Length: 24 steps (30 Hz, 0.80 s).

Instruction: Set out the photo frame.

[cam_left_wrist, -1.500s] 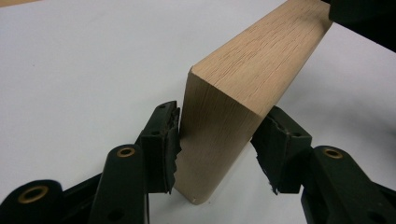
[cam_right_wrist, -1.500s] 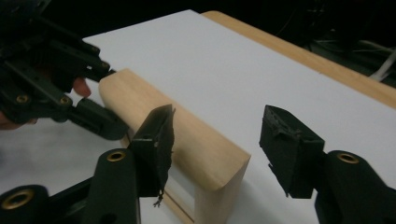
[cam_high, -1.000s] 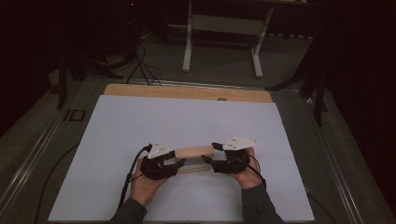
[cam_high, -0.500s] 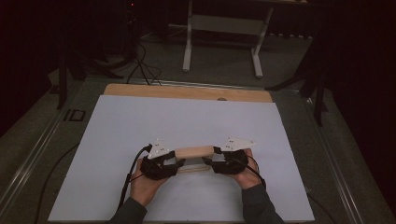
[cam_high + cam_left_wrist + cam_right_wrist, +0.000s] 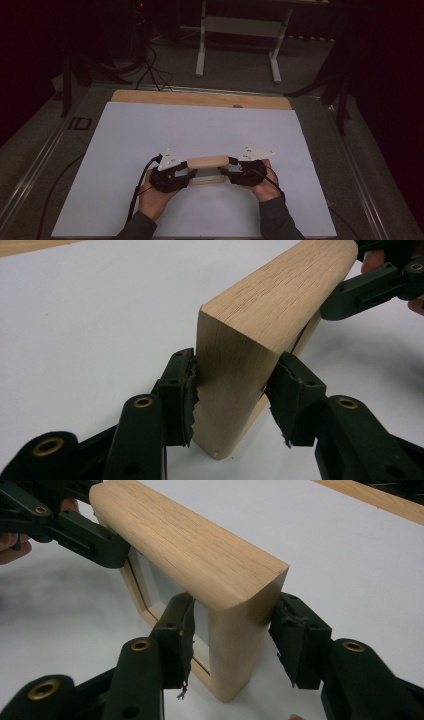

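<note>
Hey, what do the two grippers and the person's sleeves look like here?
Both the left gripper and the right gripper are black, with brass-coloured rivets, ridged dark pads and a pale grey three-cornered plate on top. A black cable trails from the left one. The sleeves are dark grey.

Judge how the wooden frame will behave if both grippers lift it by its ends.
The wooden frame looks like solid, thick wood, so probably stiff with no sag. It stands on a narrow edge, so it may tip if one gripper lets go. The pane inside looks fragile; the smooth rounded faces might slip between the pads.
</note>
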Each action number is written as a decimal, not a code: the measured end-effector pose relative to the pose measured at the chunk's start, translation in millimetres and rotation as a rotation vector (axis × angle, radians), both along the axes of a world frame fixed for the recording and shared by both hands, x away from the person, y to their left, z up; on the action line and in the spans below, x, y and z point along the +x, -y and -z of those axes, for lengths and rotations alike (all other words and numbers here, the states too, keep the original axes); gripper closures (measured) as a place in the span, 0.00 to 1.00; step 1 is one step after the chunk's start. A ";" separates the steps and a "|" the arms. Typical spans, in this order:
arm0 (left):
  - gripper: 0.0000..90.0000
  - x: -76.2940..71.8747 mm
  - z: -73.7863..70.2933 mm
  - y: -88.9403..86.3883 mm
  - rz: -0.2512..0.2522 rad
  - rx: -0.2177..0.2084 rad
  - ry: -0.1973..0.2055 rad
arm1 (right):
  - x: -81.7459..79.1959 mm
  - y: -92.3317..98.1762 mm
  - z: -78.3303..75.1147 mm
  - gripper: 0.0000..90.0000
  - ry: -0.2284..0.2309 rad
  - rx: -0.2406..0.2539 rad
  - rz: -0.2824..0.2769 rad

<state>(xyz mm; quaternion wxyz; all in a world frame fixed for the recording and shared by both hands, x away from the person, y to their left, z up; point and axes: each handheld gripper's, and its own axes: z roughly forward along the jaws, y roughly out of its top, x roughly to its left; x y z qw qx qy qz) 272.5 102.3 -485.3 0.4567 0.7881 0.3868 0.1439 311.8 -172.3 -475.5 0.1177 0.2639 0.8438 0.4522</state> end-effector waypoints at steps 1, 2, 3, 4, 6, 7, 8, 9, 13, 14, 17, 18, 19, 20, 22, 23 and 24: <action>0.62 -0.1 0.0 0.1 0.000 0.000 0.000 | 0.0 0.0 0.0 0.58 0.000 0.000 0.000; 0.62 -0.1 0.0 0.0 0.001 0.002 0.001 | 0.0 0.0 0.0 0.58 0.000 0.000 0.001; 0.62 -0.1 0.0 0.0 0.001 0.001 0.002 | 0.0 0.1 0.0 0.58 0.000 0.000 0.000; 0.62 0.0 0.0 -0.1 0.001 0.001 0.002 | 0.1 0.0 0.0 0.58 0.000 0.000 0.000; 0.62 0.2 0.1 -0.2 0.001 0.001 0.002 | 0.2 -0.1 -0.1 0.58 0.000 -0.001 0.001; 0.62 0.3 0.1 -0.2 0.001 0.001 0.002 | 0.1 -0.3 -0.2 0.58 0.002 -0.004 0.001; 0.62 0.3 0.1 -0.3 0.001 0.001 0.002 | 0.2 -0.5 -0.2 0.58 0.004 -0.005 0.001; 0.62 0.5 0.1 -0.3 0.000 0.000 0.001 | 0.1 -0.8 -0.2 0.58 0.004 -0.006 0.002; 0.62 1.0 -0.3 -0.7 -0.001 0.000 -0.001 | -0.4 -1.9 -0.6 0.58 0.014 -0.011 0.008; 0.62 1.3 -0.5 -1.0 -0.001 0.000 -0.001 | -0.4 -2.1 -0.7 0.58 0.015 -0.012 0.009; 0.63 1.8 -1.1 -1.7 -0.002 0.003 -0.001 | -0.4 -3.0 -1.1 0.59 0.021 -0.015 0.010; 0.63 2.0 -1.3 -2.2 -0.001 0.004 -0.001 | -0.3 -3.5 -1.1 0.59 0.022 -0.014 0.010; 0.63 2.1 -1.4 -2.6 -0.002 0.003 -0.001 | -0.3 -4.0 -1.3 0.59 0.022 -0.015 0.011; 0.63 2.3 -1.7 -3.1 -0.003 0.004 -0.003 | -0.3 -4.5 -1.3 0.59 0.022 -0.015 0.012; 0.63 2.5 -2.1 -3.8 -0.003 0.003 -0.003 | -0.3 -5.4 -1.3 0.59 0.019 -0.014 0.011; 0.63 2.6 -2.3 -4.1 -0.003 0.004 -0.003 | -0.3 -5.9 -1.5 0.59 0.019 -0.015 0.011; 0.63 2.8 -2.6 -4.5 -0.003 0.004 -0.003 | -0.3 -6.4 -1.5 0.59 0.020 -0.013 0.012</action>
